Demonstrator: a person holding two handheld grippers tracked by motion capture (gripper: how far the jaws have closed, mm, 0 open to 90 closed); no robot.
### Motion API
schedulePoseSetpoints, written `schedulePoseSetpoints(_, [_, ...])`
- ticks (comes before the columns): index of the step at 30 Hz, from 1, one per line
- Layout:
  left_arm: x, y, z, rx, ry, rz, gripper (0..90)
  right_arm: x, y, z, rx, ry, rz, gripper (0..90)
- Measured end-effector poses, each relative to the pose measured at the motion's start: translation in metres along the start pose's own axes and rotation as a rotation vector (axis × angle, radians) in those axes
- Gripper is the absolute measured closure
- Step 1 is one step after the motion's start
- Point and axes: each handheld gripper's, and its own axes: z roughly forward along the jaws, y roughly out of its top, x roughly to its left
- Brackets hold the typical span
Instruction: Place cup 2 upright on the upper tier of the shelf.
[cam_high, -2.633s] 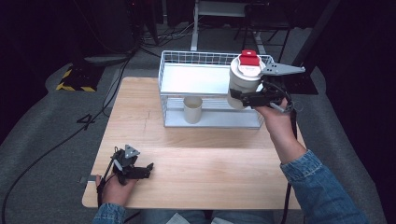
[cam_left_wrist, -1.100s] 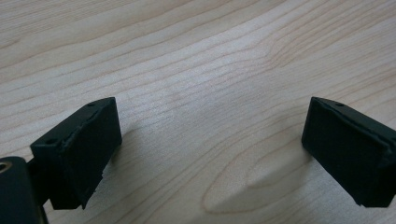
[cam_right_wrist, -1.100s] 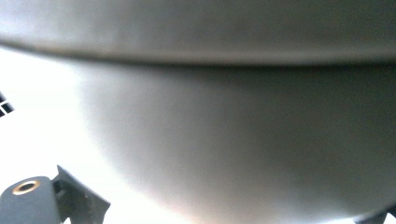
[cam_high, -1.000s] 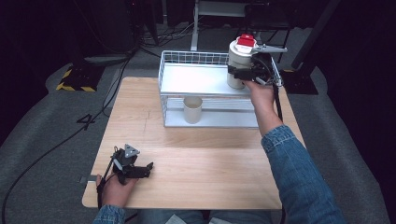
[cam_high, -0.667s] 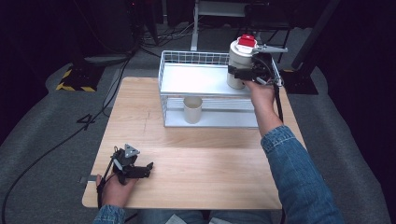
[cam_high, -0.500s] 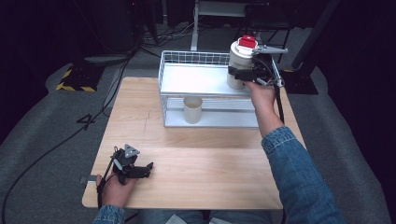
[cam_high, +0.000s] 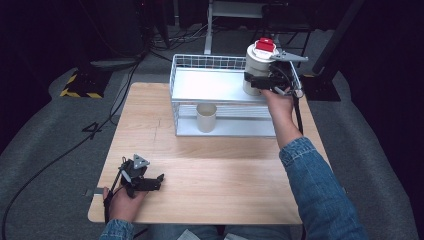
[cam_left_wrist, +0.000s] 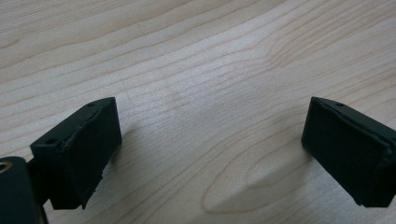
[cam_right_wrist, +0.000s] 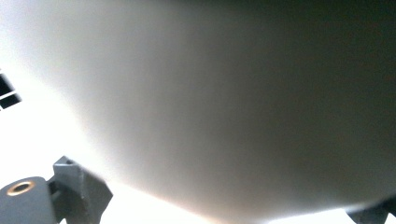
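A white canister (cam_high: 257, 62) with a red lid (cam_high: 264, 45) stands upright at the right end of the upper shelf of a white wire rack (cam_high: 215, 87). My right gripper (cam_high: 256, 81) is shut on its lower body from the near side. In the right gripper view the canister wall (cam_right_wrist: 233, 102) sits close between the fingertips (cam_right_wrist: 81, 193). I cannot tell whether its base touches the shelf. A cream cup (cam_high: 206, 117) stands on the rack's lower shelf. My left gripper (cam_high: 159, 181) rests on the wooden table (cam_high: 225, 170) at the front left, open (cam_left_wrist: 210, 140), with bare wood between its pads.
The rack stands at the back middle of the table. Cables run over the grey floor to the left, where a yellow-and-black striped block (cam_high: 80, 85) lies. A dark stand (cam_high: 320, 85) is behind the rack on the right.
The right gripper carried the canister back and up from the rack's right front to the upper shelf's right end. Over the last second it barely moved. The left gripper stayed still.
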Motion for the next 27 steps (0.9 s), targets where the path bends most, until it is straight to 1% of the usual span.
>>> schedulePoseSetpoints(5, [0.000, 0.000, 0.000, 0.003, -0.003, 0.001, 5.4, 0.000, 0.000, -0.001, 0.001, -0.013, -0.006, 6.2])
schedulePoseSetpoints(9, [0.000, 0.000, 0.000, 0.003, -0.003, 0.001, 5.4, 0.001, 0.001, -0.002, 0.000, -0.034, -0.017, 1.4])
schedulePoseSetpoints(13, [0.000, 0.000, 0.000, 0.003, -0.003, 0.001, 5.4, 0.000, -0.001, -0.004, 0.016, -0.027, 0.000, 0.5])
schedulePoseSetpoints(16, [0.000, 0.000, 0.000, 0.004, -0.003, 0.001, 5.4, -0.001, -0.002, -0.007, 0.013, -0.030, 0.002, 0.5])
schedulePoseSetpoints(19, [0.000, 0.000, 0.000, 0.003, -0.003, 0.001, 5.4, -0.002, -0.002, -0.011, 0.011, -0.016, 0.011, 0.5])
schedulePoseSetpoints(21, [0.000, 0.000, 0.000, 0.004, -0.003, 0.002, 5.4, -0.002, -0.001, -0.014, 0.003, -0.014, 0.004, 0.5])
schedulePoseSetpoints(27, [0.000, 0.000, 0.000, 0.003, -0.003, 0.001, 5.4, 0.000, 0.001, -0.023, 0.010, -0.003, -0.035, 0.5])
